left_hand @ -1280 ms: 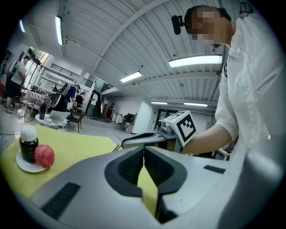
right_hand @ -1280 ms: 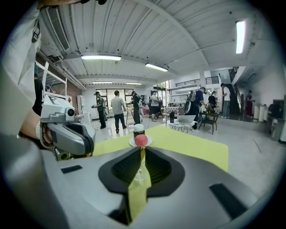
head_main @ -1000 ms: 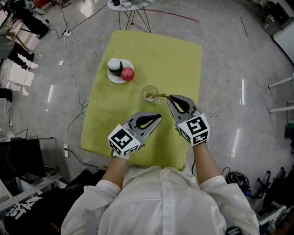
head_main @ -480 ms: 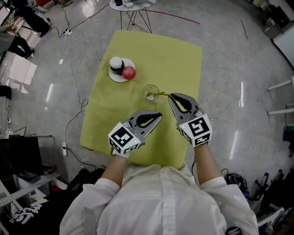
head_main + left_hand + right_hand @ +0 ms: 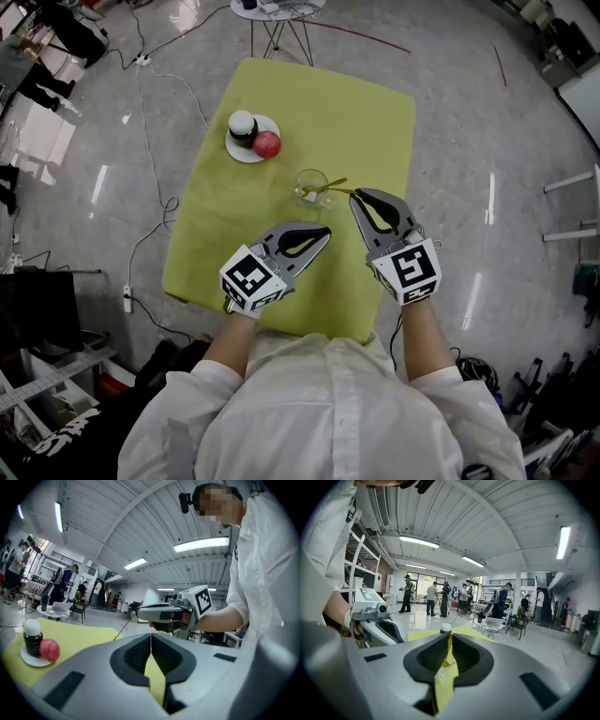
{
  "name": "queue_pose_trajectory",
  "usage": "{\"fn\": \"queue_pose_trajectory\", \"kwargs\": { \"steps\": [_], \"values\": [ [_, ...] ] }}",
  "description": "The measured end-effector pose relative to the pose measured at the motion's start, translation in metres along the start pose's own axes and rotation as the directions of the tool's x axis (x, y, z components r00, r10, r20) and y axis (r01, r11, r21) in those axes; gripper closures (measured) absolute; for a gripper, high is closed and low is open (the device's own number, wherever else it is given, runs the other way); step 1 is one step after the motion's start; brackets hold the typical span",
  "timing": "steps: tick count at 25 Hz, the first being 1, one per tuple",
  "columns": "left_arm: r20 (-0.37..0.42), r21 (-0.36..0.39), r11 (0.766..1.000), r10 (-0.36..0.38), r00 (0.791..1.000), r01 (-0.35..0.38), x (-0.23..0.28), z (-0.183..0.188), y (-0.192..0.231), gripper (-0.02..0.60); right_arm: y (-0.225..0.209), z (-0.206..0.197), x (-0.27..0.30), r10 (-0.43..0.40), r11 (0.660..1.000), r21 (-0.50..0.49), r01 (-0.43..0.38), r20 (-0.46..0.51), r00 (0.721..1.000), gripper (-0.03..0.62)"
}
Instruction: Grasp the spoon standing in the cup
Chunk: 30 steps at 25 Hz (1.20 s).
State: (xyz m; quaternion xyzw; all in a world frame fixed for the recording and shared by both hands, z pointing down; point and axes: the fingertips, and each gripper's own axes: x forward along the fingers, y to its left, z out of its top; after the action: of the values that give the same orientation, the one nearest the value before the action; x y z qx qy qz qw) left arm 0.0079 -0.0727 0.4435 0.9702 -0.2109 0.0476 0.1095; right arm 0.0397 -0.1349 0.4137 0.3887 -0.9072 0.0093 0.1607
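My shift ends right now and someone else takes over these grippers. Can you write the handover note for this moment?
Right gripper: shut on the handle of the spoon, just right of the cup. The spoon's bowl end appears to be inside the cup.
Left gripper: shut, empty, hovering over the near part of the table.
Elsewhere: plate with a jar and an apple, at the far left.
Done: spoon grasped.
Left: probably only to lift it clear; go gently so the cup does not tip.

Open lab hall. Polished grey floor (image 5: pixel 469 141) with loose cables (image 5: pixel 169 204) left of the table (image 5: pixel 356 112). Strip lights (image 5: pixel 419 542) overhead, racks (image 5: pixel 356 559) and standing people (image 5: pixel 433 599) beyond it.
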Motion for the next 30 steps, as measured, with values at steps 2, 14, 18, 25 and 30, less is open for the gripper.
{"fn": "queue_pose_trajectory", "kwargs": {
  "steps": [2, 14, 18, 25, 30],
  "values": [
    [0.001, 0.003, 1.000, 0.001, 1.000, -0.001, -0.001, 0.001, 0.000, 0.578, 0.001, 0.004, -0.003, -0.001, 1.000, -0.004, 0.001, 0.007, 1.000, 0.565],
    [0.010, 0.010, 1.000, 0.016, 1.000, -0.016, -0.012, 0.002, 0.000, 0.578, 0.014, 0.024, -0.019, 0.025, 1.000, -0.002, -0.025, 0.062, 0.998, 0.565],
    [0.009, 0.009, 1.000, 0.018, 1.000, -0.018, -0.014, 0.000, -0.002, 0.578, 0.020, 0.021, -0.022, 0.039, 0.999, 0.031, -0.041, 0.064, 0.997, 0.565],
    [0.003, 0.002, 1.000, 0.026, 1.000, -0.026, -0.019, -0.004, -0.004, 0.578, 0.035, 0.007, -0.017, 0.082, 0.994, 0.062, -0.084, 0.039, 0.996, 0.565],
    [-0.011, -0.009, 1.000, 0.029, 1.000, -0.029, -0.023, -0.012, -0.006, 0.578, 0.045, -0.015, -0.011, 0.101, 0.992, 0.083, -0.099, -0.010, 0.995, 0.565]
  ]
}}
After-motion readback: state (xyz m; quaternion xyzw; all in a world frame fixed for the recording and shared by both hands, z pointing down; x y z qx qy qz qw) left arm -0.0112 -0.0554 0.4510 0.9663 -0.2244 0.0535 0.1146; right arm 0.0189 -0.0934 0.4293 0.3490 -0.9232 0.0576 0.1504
